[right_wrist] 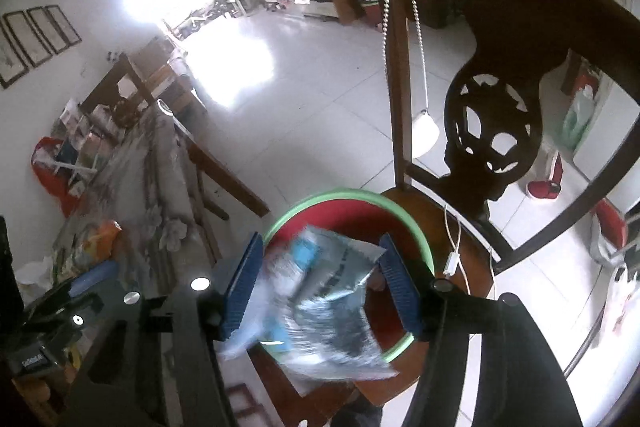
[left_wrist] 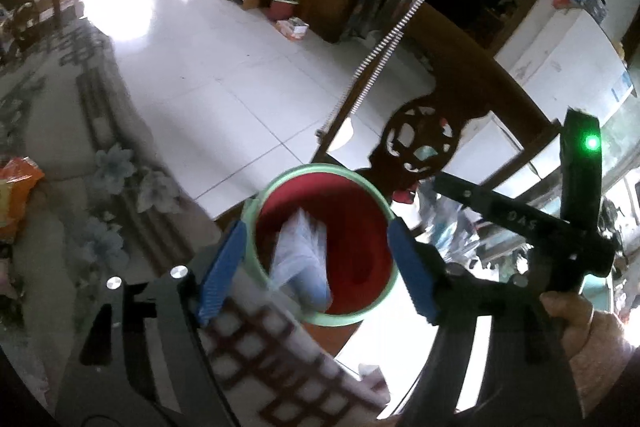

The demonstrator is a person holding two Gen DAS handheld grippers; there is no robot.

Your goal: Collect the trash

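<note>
Left wrist view: the left tongs [left_wrist: 316, 269] are seen spread wide over a red bin with a green rim [left_wrist: 384, 203], which stands on a wooden chair seat [left_wrist: 320, 337]. A blurred white wrapper [left_wrist: 302, 259] lies loose inside the bin, touched by neither blue pad. The right tongs' black frame [left_wrist: 520, 223] is seen beside the bin, held by a hand [left_wrist: 580, 323]. In the right wrist view, the right tongs [right_wrist: 320, 287] are parted over the same bin [right_wrist: 404, 215]; a blurred silver-and-blue foil packet [right_wrist: 332, 307] is seen between the pads, apparently loose. A flowered tablecloth covers the table [right_wrist: 160, 187], whose edge lies beside the chair.
</note>
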